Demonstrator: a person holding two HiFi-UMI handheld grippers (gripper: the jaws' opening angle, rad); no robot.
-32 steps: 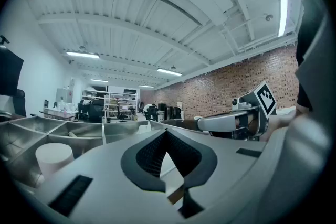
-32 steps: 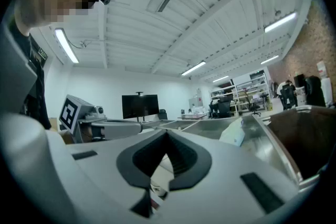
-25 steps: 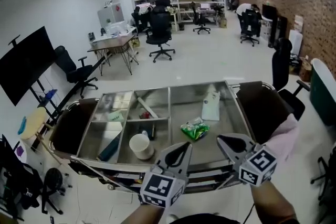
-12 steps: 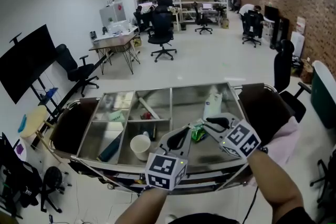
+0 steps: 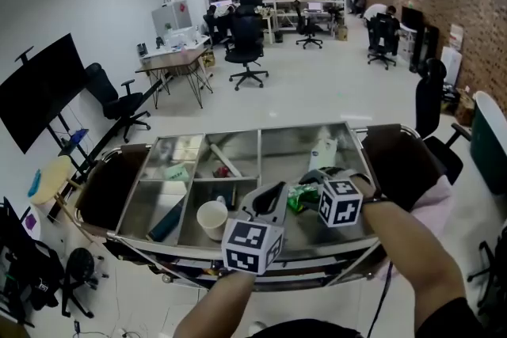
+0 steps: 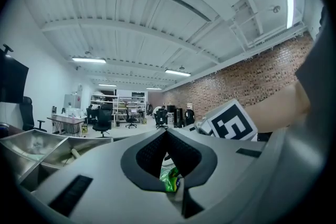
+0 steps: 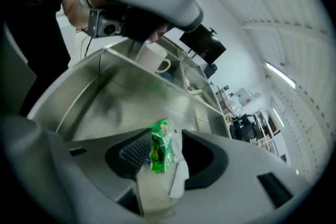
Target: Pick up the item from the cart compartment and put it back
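Note:
A green snack packet (image 5: 299,197) lies in the large right compartment of the steel cart (image 5: 261,131). My right gripper (image 5: 307,187) is down in that compartment with its jaws opening around the packet (image 7: 159,152), one pad on each side; the pads do not press on it. My left gripper (image 5: 276,190) hovers just left of it, over the cart's front part, shut and empty. Through the slit under its jaws, the left gripper view shows a sliver of the packet (image 6: 169,178). The right gripper's marker cube (image 6: 228,122) is beside it.
A white bottle (image 5: 321,154) lies behind the packet in the same compartment. A white cup (image 5: 212,219) stands in the front middle compartment, with a dark blue object (image 5: 165,224) in the one left of it. Black side flaps (image 5: 396,158) flank the cart. Office chairs stand beyond.
My right gripper has swung left and forward from the cart's front edge down to the green packet, and its jaws have spread. The left gripper has barely moved.

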